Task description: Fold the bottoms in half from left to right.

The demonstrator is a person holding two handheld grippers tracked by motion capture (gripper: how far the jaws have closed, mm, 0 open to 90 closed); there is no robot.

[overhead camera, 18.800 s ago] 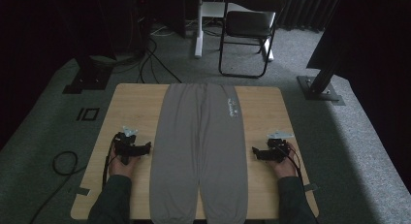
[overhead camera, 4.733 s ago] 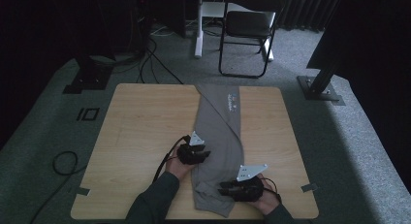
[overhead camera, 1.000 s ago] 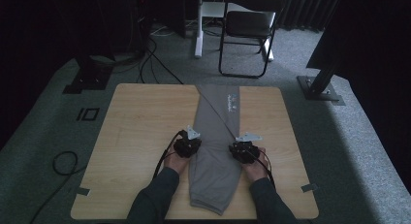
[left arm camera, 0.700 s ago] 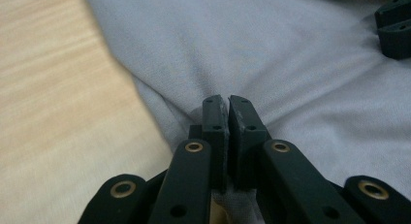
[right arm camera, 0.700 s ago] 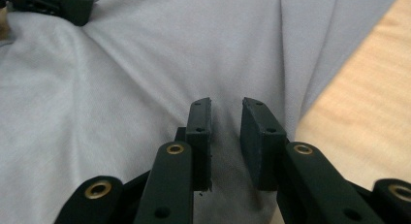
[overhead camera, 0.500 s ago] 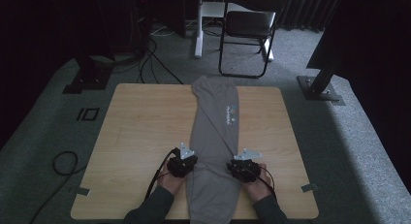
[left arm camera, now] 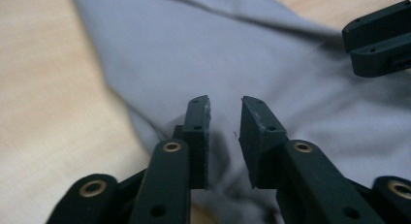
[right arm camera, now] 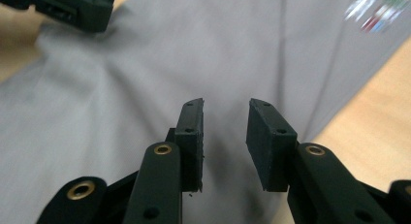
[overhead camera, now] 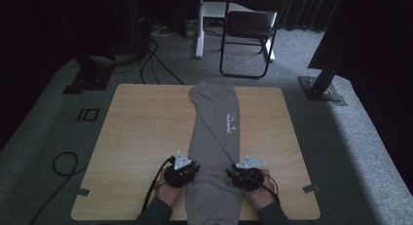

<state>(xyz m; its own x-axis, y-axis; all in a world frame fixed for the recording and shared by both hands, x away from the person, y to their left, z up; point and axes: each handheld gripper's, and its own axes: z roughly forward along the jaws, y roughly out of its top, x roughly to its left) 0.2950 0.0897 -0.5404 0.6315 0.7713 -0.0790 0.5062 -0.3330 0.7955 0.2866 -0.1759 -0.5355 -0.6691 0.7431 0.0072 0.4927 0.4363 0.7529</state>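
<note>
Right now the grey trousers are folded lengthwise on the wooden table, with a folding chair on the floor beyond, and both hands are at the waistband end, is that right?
Not quite. In the high view the hands are at the leg end of the trousers, nearest the person. The waistband lies at the far edge of the table, towards the chair.

Dim room, grey carpet (overhead camera: pixel 360 137), wooden table (overhead camera: pixel 141 122), dark folding chair (overhead camera: pixel 248 25) behind, cables (overhead camera: pixel 156 64) on floor

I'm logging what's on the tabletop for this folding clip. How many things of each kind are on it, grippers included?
Grey trousers, folded lengthwise: 1
Hand-held grippers, left gripper and right gripper, one at each edge of the trousers, jaws parted after just opening: 2
Total: 3, all on the wooden table
</note>
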